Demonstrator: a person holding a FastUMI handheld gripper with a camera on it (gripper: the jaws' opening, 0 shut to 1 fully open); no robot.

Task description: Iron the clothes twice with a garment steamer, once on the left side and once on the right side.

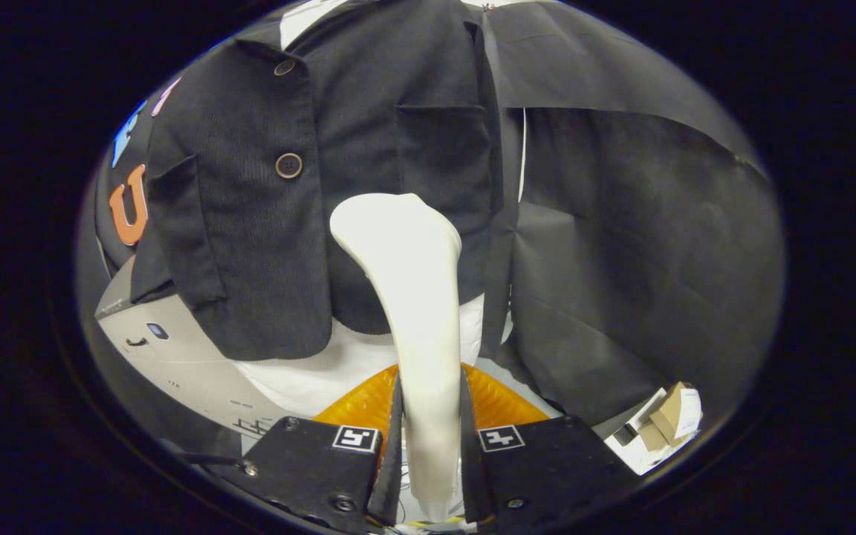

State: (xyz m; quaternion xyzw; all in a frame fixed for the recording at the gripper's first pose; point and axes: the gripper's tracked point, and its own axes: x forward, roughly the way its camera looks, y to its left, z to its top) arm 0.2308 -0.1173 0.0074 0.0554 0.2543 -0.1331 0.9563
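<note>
The claw [428, 438] is pinching the white steamer [413, 312] by its handle, one finger pressed to each side of it, the handle running straight up between them. The steamer's neck rises and bends over to the left, and its broad head sits right in front of the dark jacket [287, 223], over the lower part of the jacket's front; whether the head actually touches the cloth, I can't tell. The jacket hangs facing us, two buttons [288, 165] down its left panel, a patch pocket [443, 148] just above the steamer's head. Below the jacket's hem there's a white cloth [309, 375], and just beyond the fingers an orange ribbed thing [357, 405] peeks out on both sides of the handle. Off to the right, low against the booth's black wall, a few small cardboard boxes [669, 420] lie together. To the left, under the jacket's sleeve, a pale grey panel [168, 349].
</note>
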